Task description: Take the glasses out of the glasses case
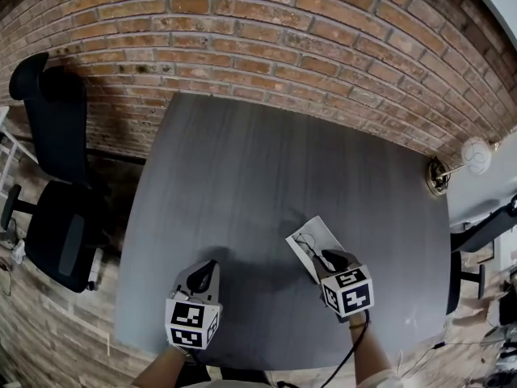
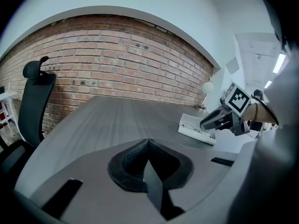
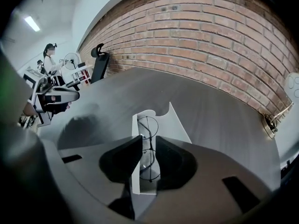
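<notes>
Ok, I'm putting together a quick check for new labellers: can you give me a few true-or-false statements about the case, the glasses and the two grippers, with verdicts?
1. The glasses case lies open on the table with the glasses inside. True.
2. The left gripper holds the glasses. False: its jaws are together over the bare table, with nothing between them.
3. The right gripper is down at the case, with its jaws apart on either side of the glasses. True.
4. In the head view the office chair stands at the table's right. False: it stands at the left, by the brick wall.
</notes>
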A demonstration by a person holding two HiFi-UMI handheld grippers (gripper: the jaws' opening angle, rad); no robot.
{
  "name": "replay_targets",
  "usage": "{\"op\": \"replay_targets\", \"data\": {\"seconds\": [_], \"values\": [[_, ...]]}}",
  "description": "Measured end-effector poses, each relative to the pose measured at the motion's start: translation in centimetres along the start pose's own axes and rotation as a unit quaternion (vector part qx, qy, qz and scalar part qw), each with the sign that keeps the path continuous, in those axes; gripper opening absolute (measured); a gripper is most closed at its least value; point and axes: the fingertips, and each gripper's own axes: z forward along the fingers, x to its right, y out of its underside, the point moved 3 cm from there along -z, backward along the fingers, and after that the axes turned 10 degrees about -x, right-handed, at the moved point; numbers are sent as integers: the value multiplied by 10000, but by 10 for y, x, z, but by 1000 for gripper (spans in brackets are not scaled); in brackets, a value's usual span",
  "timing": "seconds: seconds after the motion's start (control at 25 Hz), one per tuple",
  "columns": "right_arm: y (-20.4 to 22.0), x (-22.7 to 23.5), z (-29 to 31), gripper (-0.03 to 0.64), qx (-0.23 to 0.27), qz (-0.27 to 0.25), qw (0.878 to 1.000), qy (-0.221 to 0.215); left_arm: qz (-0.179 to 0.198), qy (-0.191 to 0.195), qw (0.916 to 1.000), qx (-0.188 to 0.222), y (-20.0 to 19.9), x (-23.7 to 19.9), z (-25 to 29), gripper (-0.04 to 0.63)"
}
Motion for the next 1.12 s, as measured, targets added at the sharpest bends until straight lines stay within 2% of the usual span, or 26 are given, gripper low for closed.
{"op": "replay_targets", "data": {"seconds": [0.16,0.68,1.12], "values": [[1,1,5,103,-174,-119,9996,-192,-59,-38,10000,-39,5,-1,2,17],[2,5,21,93,-475,-357,9974,-415,-208,-152,9996,-113,13,-5,6,17],[-1,4,32,64,-1044,-562,9871,-1079,-322,-245,9991,-85,17,-7,7,17]]}}
